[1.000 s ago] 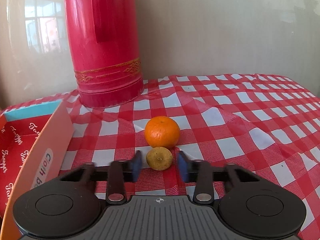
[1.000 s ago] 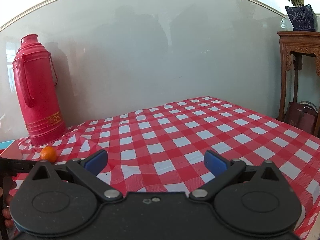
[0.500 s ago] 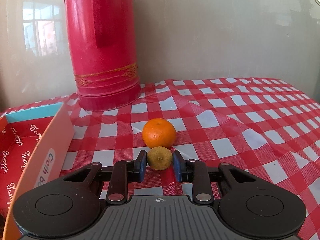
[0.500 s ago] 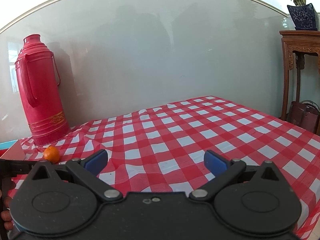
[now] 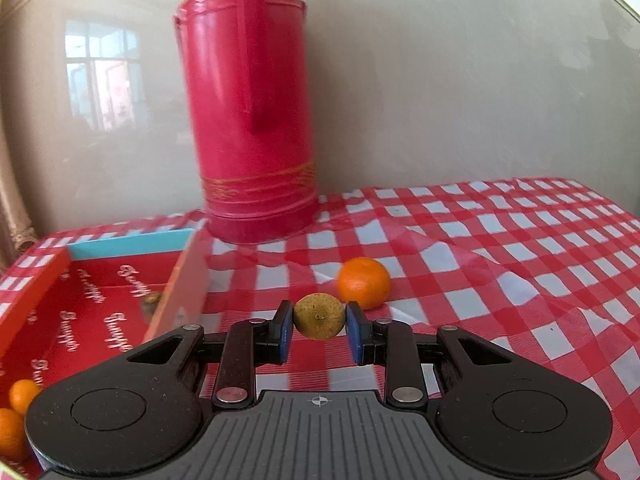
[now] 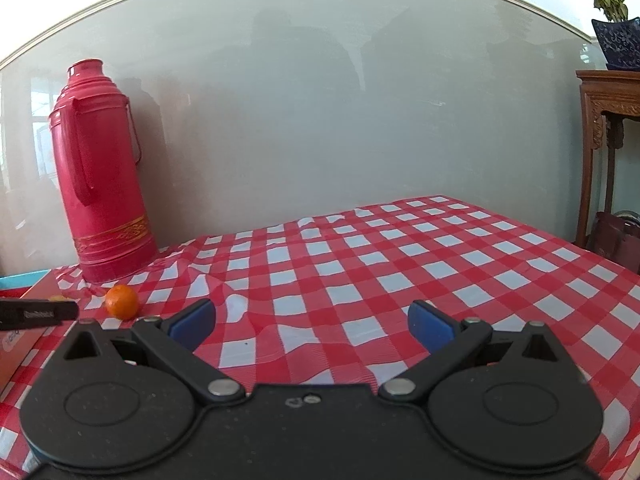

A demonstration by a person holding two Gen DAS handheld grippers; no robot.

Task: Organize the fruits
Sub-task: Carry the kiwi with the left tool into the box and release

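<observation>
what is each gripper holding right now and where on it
The left gripper pinches the small yellow-green fruit across its two sides. The right gripper is open and holds nothing.

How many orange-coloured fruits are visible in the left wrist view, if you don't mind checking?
3: one orange on the checked tablecloth and two oranges in the red box's near corner. More may be hidden.

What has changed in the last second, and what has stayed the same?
The left gripper closed on the small yellow-green fruit, lifted it off the tablecloth and swung toward the red box. The orange stayed where it was beside the red thermos. The right gripper stayed open and empty.
</observation>
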